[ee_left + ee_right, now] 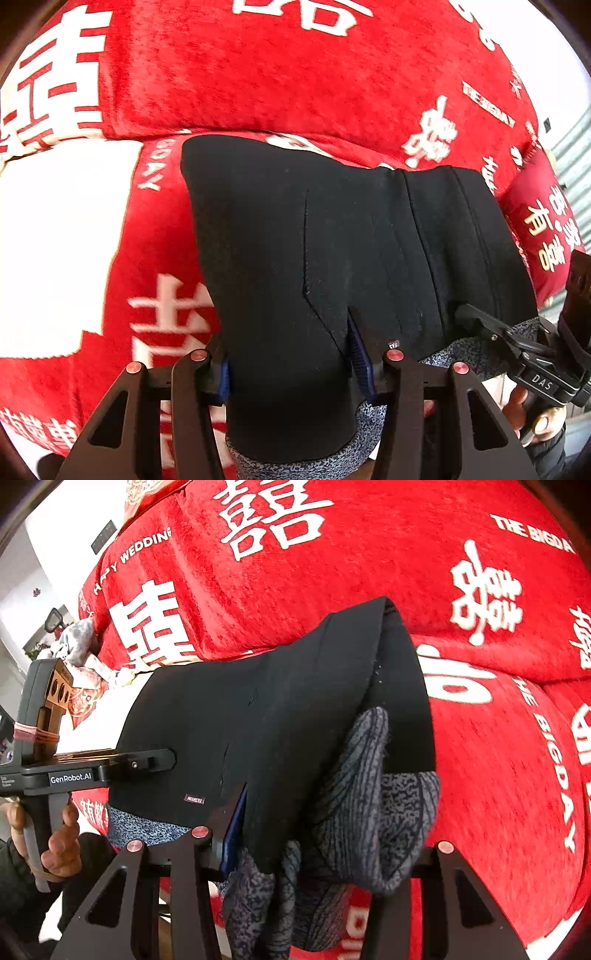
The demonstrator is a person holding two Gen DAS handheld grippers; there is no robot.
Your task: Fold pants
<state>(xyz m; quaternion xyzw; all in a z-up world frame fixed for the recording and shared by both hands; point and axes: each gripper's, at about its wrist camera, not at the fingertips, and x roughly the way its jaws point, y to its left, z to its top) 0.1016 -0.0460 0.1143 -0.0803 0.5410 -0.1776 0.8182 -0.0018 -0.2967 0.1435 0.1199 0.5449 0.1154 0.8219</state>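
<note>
Above the red blanket [258,81], I hold the black pants [295,240] stretched between both claws: left claw [291,363] and right claw [295,834] each clenched on the waistband end.

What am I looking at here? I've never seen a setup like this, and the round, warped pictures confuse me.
No robot: a person carries a handheld tool in each hand, each ending in two-fingered tongs with a wide-angle camera looking along the fingers, hence the warping. One picture looks from the left tongs, the other from the right tongs. Each view also catches the other tool at its edge, with the hand gripping it. Both tongs are closed on the grey-lined end of the black pants, holding it up. Underneath lies a red blanket printed with white characters and English words.
</note>
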